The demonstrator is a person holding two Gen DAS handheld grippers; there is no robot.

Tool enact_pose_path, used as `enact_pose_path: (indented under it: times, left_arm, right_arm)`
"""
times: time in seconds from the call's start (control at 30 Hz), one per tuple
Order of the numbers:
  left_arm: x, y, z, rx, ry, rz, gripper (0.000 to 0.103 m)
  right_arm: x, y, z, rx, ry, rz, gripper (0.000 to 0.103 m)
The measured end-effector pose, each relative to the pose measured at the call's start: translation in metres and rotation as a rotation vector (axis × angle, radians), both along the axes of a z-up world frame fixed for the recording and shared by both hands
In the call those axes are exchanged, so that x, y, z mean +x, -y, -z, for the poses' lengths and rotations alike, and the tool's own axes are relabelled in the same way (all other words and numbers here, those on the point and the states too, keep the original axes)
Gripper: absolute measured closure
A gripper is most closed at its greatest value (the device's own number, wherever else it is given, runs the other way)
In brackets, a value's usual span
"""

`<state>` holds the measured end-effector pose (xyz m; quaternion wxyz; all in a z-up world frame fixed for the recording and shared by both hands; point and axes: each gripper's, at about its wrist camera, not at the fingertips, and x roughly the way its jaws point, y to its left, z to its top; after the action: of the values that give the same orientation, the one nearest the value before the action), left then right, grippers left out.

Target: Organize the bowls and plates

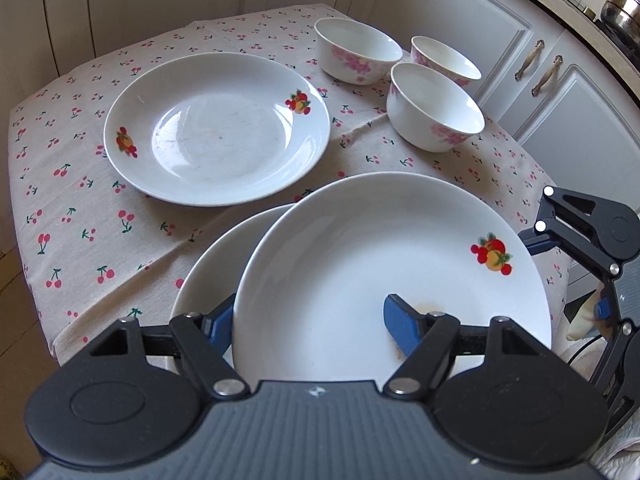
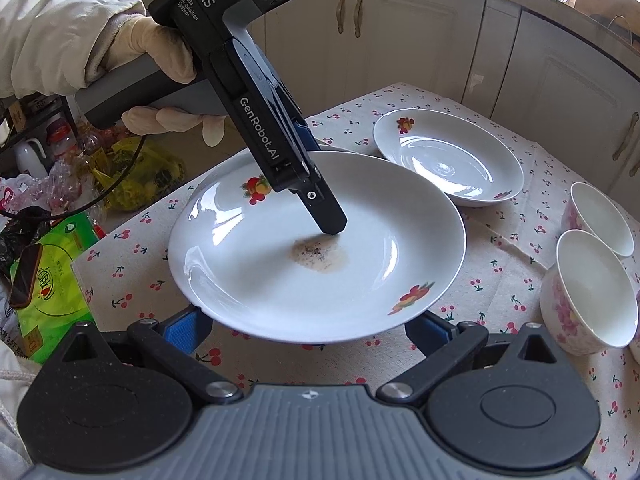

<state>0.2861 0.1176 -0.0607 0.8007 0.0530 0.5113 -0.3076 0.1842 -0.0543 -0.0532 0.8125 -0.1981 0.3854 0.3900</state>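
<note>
A: Where was the top plate (image 1: 372, 264)?

B: At the near edge of the table (image 1: 100, 240), raised and tilted over a second plate (image 1: 208, 272) below it. The left gripper (image 1: 316, 326) was clamped on its near rim, one pad (image 1: 402, 330) on the upper face, the other under the rim.

A: And the right gripper (image 2: 316, 330)?

B: Its blue pads stood apart either side of the plate's other edge, partly hidden beneath it. I saw no pad pressing on the plate, so I took it as open, not holding.

A: What could have gone wrong?

B: The plate hung from one rim grip. Glazed china is slick, so it could have pivoted or slid out and struck the plate beneath. A sharp tilt might also have spilled the residue.

A: How did it look?

B: White and shallow, with fruit prints on the rim and a brownish speckled smear (image 2: 318, 254) in the middle. It was glossy and seemed unchipped.

A: Anything else?

B: A third plate (image 1: 218, 128) lay further back, apart, and three bowls (image 1: 434, 106) stood close together to its right.
</note>
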Motion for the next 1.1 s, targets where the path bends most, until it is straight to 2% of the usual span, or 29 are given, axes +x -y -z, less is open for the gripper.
enact_pose_path:
  times: [0.17, 0.57, 1.1]
  left_arm:
    - [0.001, -0.001, 0.004, 0.011, -0.002, -0.016, 0.027]
    - [-0.002, 0.006, 0.002, 0.066, 0.058, 0.002, 0.025]
    - [-0.006, 0.000, -0.003, 0.071, 0.097, -0.026, 0.025]
  right_arm:
    - [0.000, -0.006, 0.000, -0.010, -0.007, 0.010, 0.000]
    - [-0.002, -0.010, -0.003, -0.022, -0.019, 0.034, 0.000]
    - [-0.005, -0.016, -0.002, -0.050, -0.004, 0.040, 0.000]
